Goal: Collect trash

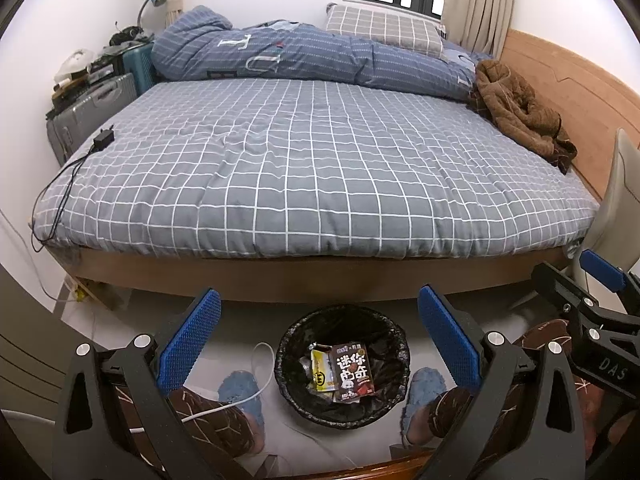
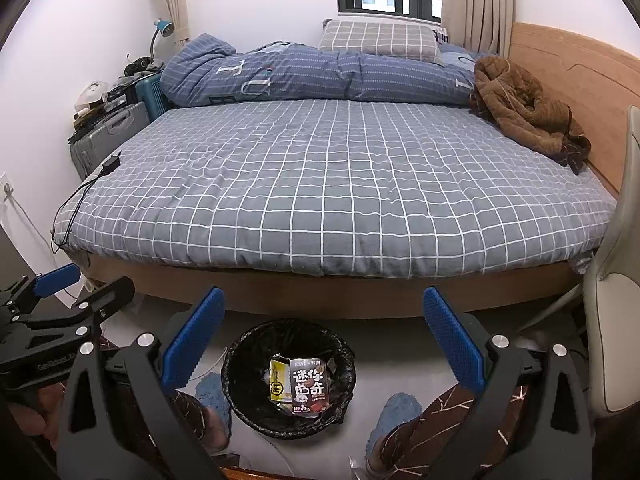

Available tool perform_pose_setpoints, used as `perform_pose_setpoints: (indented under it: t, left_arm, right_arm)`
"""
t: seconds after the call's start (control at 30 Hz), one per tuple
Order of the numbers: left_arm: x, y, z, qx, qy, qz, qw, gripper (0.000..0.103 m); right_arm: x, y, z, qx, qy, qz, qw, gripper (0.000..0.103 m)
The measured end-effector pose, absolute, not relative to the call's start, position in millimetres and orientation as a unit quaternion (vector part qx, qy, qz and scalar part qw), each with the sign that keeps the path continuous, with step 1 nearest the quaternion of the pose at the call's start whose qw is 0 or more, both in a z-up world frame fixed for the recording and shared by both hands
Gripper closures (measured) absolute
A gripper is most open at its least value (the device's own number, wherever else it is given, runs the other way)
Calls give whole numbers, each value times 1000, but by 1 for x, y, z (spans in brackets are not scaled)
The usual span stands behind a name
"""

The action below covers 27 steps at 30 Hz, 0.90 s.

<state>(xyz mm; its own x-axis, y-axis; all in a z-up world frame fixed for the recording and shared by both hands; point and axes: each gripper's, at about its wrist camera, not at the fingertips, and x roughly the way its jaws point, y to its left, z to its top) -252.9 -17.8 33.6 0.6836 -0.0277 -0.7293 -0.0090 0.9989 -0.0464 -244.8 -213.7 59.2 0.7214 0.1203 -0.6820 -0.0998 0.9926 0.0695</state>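
Note:
A round bin with a black liner (image 1: 394, 334) (image 2: 240, 392) stands on the floor in front of the bed. Inside lie a dark snack box (image 1: 354, 372) (image 2: 310, 388) and a yellow packet (image 1: 320, 372) (image 2: 278, 380). My left gripper (image 1: 320, 344) is open and empty above the bin. My right gripper (image 2: 324, 344) is open and empty, above and a little right of the bin. The right gripper also shows at the right edge of the left wrist view (image 1: 600, 276), and the left gripper at the left edge of the right wrist view (image 2: 56, 276).
A bed with a grey checked sheet (image 1: 320, 168) (image 2: 340, 192) fills the view, with a blue duvet (image 1: 300, 56), a pillow (image 1: 384, 30) and a brown garment (image 1: 520, 108) at the back. A black charger (image 1: 104, 138) lies at its left edge. Suitcases (image 1: 88, 108) stand left. My slippered feet (image 1: 240, 396) (image 1: 424, 396) flank the bin. A white cable (image 1: 256, 384) runs on the floor.

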Motion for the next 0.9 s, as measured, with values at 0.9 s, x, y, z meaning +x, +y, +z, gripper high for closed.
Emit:
perform_pose_setpoints:
  t: [0.9]
  left_arm:
    - [-251, -18, 36, -16, 400, -7, 916, 6]
  right_arm:
    - [-247, -213, 59, 17, 372, 53, 927, 8]
